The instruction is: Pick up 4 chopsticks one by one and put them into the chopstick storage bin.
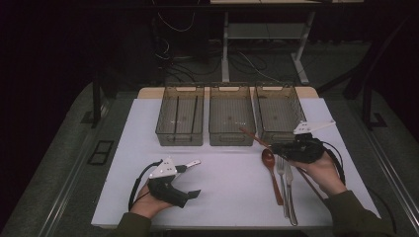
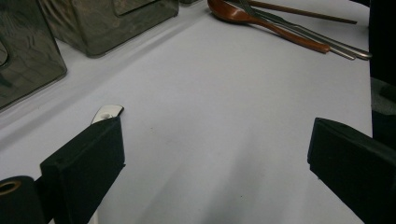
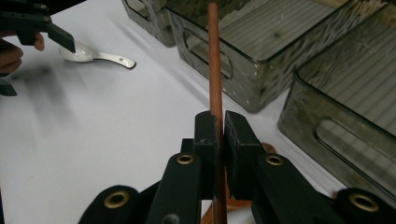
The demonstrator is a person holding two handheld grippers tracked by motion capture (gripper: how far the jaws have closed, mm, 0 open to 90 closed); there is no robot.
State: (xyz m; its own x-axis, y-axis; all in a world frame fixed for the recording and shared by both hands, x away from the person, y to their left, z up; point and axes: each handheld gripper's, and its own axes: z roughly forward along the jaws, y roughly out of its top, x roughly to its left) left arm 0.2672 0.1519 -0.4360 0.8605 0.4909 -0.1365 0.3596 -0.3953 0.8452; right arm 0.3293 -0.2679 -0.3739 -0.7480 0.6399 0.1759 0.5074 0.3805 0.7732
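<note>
A: So, what does the right gripper (image 3: pixel 220 135) hold?

B: Its jaws are clamped on a thin brown chopstick (image 3: pixel 214 56), which points toward the three clear bins (image 1: pixel 230 118) at the far side of the white worktop (image 1: pixel 222 182).

A: And the left gripper (image 1: pixel 190 178)?

B: Its jaws stand wide apart with nothing between them, low over the worktop, near a white spoon (image 3: pixel 95 54).

A: Anything else nearby?

B: A brown spoon (image 1: pixel 271 170) and a metal fork (image 1: pixel 282 180) lie side by side under the right hand.
</note>
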